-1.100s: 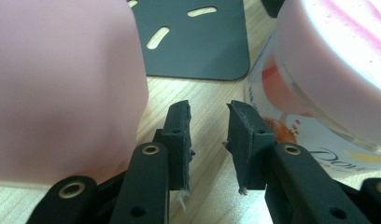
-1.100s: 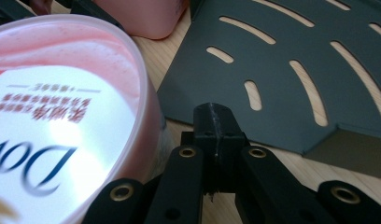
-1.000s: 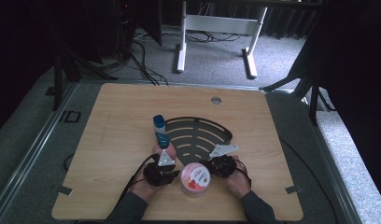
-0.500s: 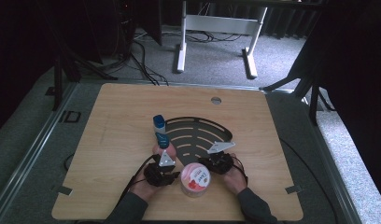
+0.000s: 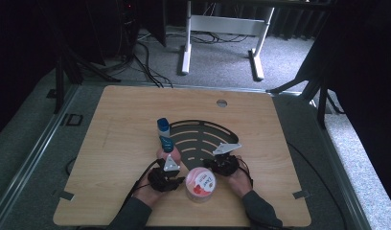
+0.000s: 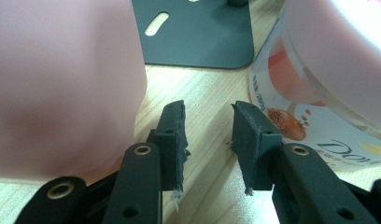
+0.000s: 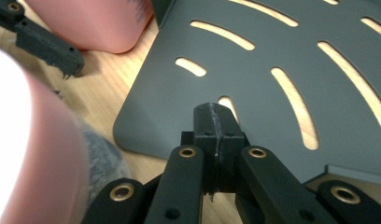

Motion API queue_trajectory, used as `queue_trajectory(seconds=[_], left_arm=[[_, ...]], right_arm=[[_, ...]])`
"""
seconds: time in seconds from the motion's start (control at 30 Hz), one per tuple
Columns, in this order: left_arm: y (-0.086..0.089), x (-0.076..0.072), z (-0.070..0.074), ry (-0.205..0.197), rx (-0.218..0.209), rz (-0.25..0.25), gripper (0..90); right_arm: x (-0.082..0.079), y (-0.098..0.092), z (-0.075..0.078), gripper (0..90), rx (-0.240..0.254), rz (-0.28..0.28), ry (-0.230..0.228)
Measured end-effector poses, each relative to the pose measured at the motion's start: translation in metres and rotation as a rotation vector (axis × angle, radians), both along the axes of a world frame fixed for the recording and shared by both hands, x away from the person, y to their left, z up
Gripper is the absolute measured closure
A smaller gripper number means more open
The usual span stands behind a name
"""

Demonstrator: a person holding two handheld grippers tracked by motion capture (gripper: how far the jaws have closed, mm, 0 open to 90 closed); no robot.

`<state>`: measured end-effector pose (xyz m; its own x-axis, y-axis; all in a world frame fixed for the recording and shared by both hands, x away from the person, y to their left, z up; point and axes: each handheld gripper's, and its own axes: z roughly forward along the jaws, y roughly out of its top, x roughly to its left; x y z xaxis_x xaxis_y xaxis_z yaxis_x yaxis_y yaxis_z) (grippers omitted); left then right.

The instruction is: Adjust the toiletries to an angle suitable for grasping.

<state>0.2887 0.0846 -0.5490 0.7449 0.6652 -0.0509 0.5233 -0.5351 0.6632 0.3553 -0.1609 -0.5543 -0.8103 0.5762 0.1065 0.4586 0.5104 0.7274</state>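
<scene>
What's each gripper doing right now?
Left gripper: open, nothing between its jaws, beside the pink bottle.
Right gripper: shut, empty, over the black slotted tray.

Light wood bench (image 5: 126,120) with rounded corners and a round grommet hole (image 5: 222,103) near the far edge. Grey carpet floor (image 5: 222,60). White desk frame (image 5: 222,28) behind, loose black cables (image 5: 145,52) beside it. Dark curtains (image 5: 366,72) around, dim lighting.

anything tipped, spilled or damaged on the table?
Nothing spilled or broken. The pink bottle with a blue cap lies on its side, partly on the black slotted metal plate; the round pink-lidded jar stands upright.
</scene>
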Motion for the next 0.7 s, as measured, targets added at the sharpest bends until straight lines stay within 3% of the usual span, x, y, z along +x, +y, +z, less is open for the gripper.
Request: queue_trajectory(seconds=[0.23,0.7], left_arm=[[0.0,0.0,0.0,0.001,-0.003,0.001,64.4],[0.001,0.0,0.0,0.003,-0.008,-0.001,64.2]], right_arm=[[0.008,0.0,0.0,90.0,-0.014,-0.035,-0.023],[0.013,0.006,-0.001,90.0,-0.026,-0.031,-0.019]])
